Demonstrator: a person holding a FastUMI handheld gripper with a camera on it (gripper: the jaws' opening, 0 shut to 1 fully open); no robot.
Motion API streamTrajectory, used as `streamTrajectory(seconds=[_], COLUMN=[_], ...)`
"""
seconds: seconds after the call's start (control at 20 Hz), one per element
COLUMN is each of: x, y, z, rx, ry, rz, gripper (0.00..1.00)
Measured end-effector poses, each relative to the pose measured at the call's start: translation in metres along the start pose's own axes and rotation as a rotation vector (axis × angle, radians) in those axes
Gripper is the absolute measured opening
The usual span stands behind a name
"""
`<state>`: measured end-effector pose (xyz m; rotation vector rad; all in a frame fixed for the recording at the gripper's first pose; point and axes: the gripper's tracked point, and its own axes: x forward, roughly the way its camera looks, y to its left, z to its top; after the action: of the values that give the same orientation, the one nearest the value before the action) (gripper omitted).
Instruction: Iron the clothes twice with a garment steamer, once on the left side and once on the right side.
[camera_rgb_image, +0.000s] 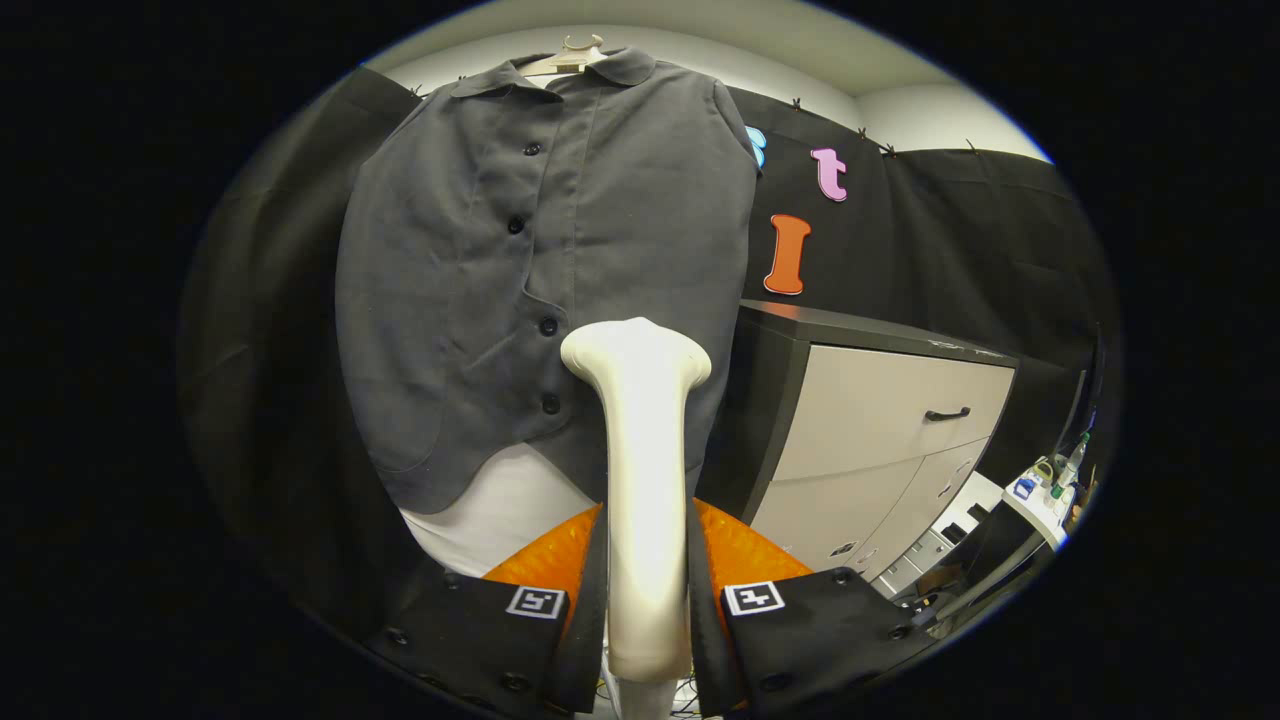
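A dark grey buttoned shirt (500, 280) hangs on a pale hanger (570, 55) in front of the black cloth wall. My gripper (645, 580) is shut on the handle of a cream garment steamer (645, 480), which stands upright between the fingers. The steamer's wide head (636, 350) sits at the shirt's lower front, just right of the button row; whether it touches the cloth I cannot tell. Under the shirt's curved hem a white surface (510, 510) shows.
A cabinet (880, 440) with a dark top and light doors with a black handle stands right of the shirt. Lower right holds a small table (1045, 495) with bottles and clutter. The black cloth wall (280, 350) hangs left of the shirt.
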<state>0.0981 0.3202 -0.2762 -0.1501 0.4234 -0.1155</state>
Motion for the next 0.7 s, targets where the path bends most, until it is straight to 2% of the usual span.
streamTrajectory(seconds=[0.35, 0.7], x=[-0.017, -0.041], y=[0.015, 0.064], z=[0.047, 0.143], rx=[-0.011, 0.007], ry=[-0.111, -0.266], rz=[0.036, 0.169], gripper=[0.44, 0.44])
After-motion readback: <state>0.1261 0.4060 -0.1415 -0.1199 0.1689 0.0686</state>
